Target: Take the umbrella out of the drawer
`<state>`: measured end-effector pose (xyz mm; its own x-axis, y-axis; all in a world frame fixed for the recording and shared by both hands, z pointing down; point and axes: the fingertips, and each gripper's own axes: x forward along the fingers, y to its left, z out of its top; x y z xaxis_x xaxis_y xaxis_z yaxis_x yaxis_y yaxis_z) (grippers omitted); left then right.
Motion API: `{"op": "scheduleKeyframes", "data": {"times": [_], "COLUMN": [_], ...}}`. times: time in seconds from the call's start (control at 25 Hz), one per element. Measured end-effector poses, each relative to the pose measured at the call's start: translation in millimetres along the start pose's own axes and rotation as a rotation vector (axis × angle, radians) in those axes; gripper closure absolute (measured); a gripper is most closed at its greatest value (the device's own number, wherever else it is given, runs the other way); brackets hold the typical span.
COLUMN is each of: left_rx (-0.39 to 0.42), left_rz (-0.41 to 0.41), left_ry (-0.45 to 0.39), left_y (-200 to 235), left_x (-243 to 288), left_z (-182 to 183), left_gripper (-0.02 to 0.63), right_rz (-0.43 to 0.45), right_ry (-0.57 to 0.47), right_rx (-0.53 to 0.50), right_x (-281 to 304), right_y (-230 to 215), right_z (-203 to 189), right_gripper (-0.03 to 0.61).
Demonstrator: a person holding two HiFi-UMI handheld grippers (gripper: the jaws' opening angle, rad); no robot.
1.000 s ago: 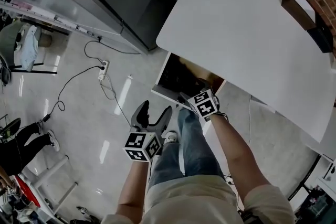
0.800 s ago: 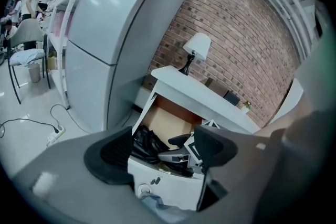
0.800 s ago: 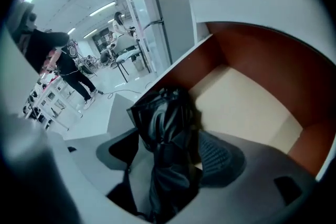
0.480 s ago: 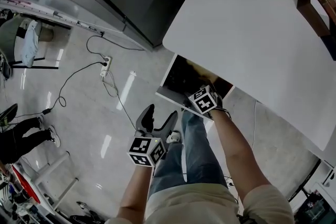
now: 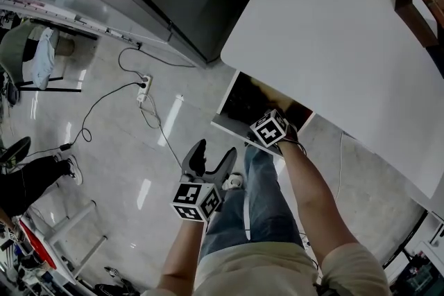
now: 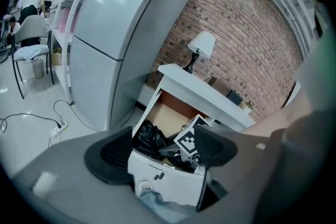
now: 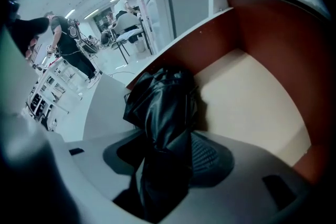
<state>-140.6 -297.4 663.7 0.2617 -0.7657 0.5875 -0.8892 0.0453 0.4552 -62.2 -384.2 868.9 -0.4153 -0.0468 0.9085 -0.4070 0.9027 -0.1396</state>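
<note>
The umbrella (image 7: 163, 113) lies in the open drawer (image 7: 247, 102), against its left side. It is folded, and its black glossy cloth is bunched in loose creases. The right gripper (image 7: 160, 160) points steeply down into the drawer. Its jaws are closing with the umbrella's near end between them. The cloth fills most of the gap and lies just beside the ribbed right pad, but no firm pinch shows. In the head view only this gripper's marker cube shows at the drawer's front edge, on a bare forearm stretched forward.

The drawer has a white front, reddish-brown inner walls and a pale, smooth bottom. It is pulled out from under a white table (image 5: 333, 45) with a flat, matte top. A lamp (image 6: 202, 44) with a white shade and a black base stands on the table, before a brick wall (image 6: 236, 23).

The left gripper (image 5: 213, 151) is held out in front of the drawer, beside the person's jeans (image 5: 257, 197). It is tilted moderately down, jaws spread wide with nothing between them. The glossy floor (image 5: 104, 149) carries a power strip (image 5: 144, 88) with trailing cables. A tall grey refrigerator (image 6: 121, 34) stands left of the table.
</note>
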Motion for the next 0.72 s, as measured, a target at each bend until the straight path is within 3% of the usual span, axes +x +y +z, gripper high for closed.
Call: {"op": "scheduleKeyframes", "data": {"times": [0.32,0.72], "left_rx": [0.034,0.093], "left_rz": [-0.019,-0.07], "left_ry": [-0.035,-0.069], "left_y": [-8,-39], "left_x": [-28,-78], "left_z": [12,24], "left_gripper": [0.259,0.259], "right_rz": [-0.075,-0.164], "right_ry": [-0.031,-0.137], "right_rx": [0.03,0.092], "right_x": [-38,-130], "right_y": [10,37], "right_z": [4,8], "right_gripper": [0.362,0.364]}}
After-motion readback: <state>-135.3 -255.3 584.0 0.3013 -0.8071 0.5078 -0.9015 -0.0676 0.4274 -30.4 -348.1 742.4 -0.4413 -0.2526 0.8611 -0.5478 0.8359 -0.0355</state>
